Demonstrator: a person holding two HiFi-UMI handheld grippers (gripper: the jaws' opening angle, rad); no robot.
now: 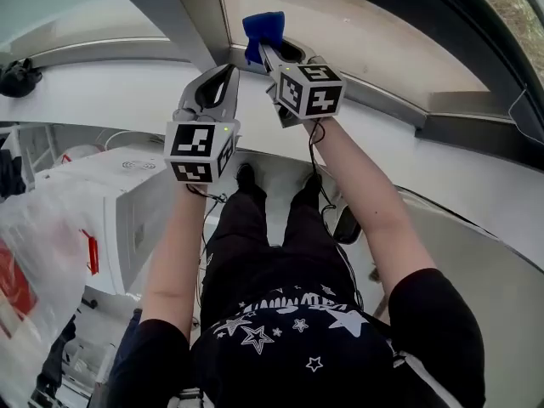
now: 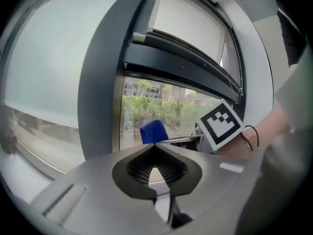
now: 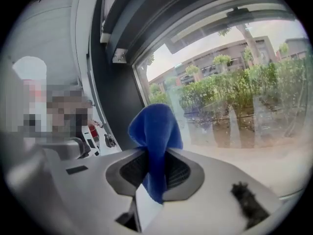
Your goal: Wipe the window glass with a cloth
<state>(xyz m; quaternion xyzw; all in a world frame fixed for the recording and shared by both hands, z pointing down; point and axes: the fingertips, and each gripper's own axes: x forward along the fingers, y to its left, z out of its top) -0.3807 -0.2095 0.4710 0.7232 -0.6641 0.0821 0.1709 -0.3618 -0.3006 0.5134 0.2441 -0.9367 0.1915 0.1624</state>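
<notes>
A blue cloth (image 1: pixel 262 26) is pinched in my right gripper (image 1: pixel 267 49), which is shut on it and held up at the lower left corner of the window glass (image 1: pixel 365 32). In the right gripper view the cloth (image 3: pixel 155 129) bunches up above the jaws of the right gripper (image 3: pixel 154 155), close to the glass (image 3: pixel 234 102); I cannot tell if it touches. My left gripper (image 1: pixel 228 70) hangs just left of it, shut and empty, in front of the grey frame post (image 1: pixel 183 15). In the left gripper view the left gripper (image 2: pixel 155 148) points at the cloth (image 2: pixel 153 131) and the right gripper's marker cube (image 2: pixel 221 124).
A white sill (image 1: pixel 110 92) runs under the window, with a black object (image 1: pixel 17 76) at its far left. A white appliance (image 1: pixel 127 202) and a plastic bag (image 1: pixel 42 253) stand low on the left. A dark horizontal frame bar (image 2: pixel 181 62) crosses above the pane.
</notes>
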